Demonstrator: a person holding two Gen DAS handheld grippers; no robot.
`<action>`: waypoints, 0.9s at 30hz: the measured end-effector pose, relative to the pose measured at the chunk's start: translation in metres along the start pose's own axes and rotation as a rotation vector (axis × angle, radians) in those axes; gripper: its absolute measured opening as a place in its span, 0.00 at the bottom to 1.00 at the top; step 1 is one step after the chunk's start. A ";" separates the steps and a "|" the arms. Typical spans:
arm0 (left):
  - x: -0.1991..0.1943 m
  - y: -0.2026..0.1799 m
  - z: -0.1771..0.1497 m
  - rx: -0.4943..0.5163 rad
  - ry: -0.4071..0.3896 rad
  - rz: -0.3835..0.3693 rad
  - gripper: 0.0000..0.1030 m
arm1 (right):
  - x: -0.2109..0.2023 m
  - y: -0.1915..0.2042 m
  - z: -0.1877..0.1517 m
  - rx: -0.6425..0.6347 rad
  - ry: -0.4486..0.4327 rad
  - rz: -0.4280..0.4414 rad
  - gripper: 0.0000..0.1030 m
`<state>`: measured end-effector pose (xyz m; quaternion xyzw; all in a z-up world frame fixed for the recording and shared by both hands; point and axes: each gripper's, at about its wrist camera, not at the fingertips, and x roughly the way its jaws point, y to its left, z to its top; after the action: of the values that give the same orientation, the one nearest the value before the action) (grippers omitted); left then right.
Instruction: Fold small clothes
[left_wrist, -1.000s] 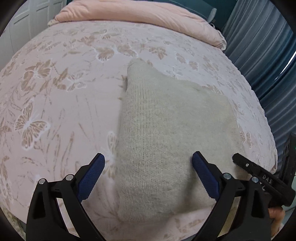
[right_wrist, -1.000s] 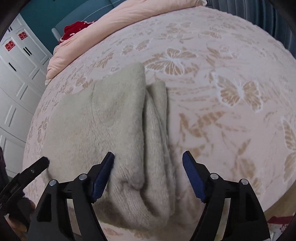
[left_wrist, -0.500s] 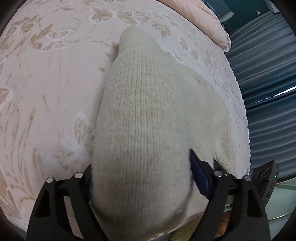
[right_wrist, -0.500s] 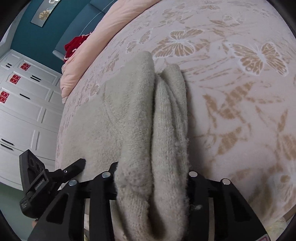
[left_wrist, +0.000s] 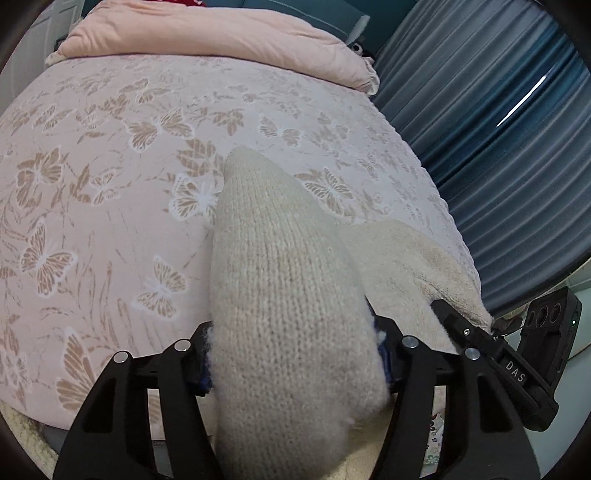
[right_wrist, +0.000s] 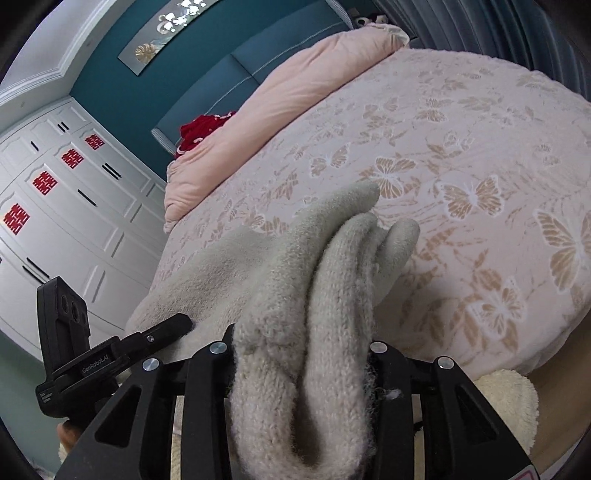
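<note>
A small cream knitted garment (left_wrist: 288, 280) lies at the near edge of the bed, its near end lifted. My left gripper (left_wrist: 295, 354) is shut on its left corner, and the bunched knit fills the space between the jaws. My right gripper (right_wrist: 301, 365) is shut on the other corner (right_wrist: 325, 280), where the knit hangs in thick folds. The far part of the garment still rests on the bedspread. Each gripper shows at the edge of the other's view: the right one (left_wrist: 517, 365), the left one (right_wrist: 110, 350).
The bed has a pink butterfly-patterned bedspread (left_wrist: 129, 166). A pink folded duvet (left_wrist: 221, 37) lies along the headboard end with a red item (right_wrist: 203, 129) beside it. Blue curtains (left_wrist: 498, 129) hang right, white wardrobes (right_wrist: 55, 203) left. A cream rug (right_wrist: 509, 398) lies below.
Both grippers closed on the garment's near corners, which lay flat before. They have lifted and pulled the near edge up and back, so the garment bunches and more bedspread shows beyond it.
</note>
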<state>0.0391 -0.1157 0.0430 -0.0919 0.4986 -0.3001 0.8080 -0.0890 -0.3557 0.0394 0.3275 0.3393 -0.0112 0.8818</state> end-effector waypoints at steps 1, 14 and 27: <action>-0.009 -0.006 0.000 0.012 -0.018 -0.006 0.58 | -0.008 0.006 0.002 -0.013 -0.019 0.002 0.34; -0.098 -0.048 0.012 0.118 -0.196 -0.037 0.59 | -0.085 0.065 0.010 -0.117 -0.206 0.040 0.34; -0.173 -0.070 0.026 0.191 -0.360 -0.075 0.59 | -0.140 0.119 0.027 -0.221 -0.361 0.098 0.34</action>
<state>-0.0217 -0.0763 0.2173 -0.0856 0.3115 -0.3545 0.8775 -0.1520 -0.3059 0.2068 0.2375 0.1588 0.0108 0.9583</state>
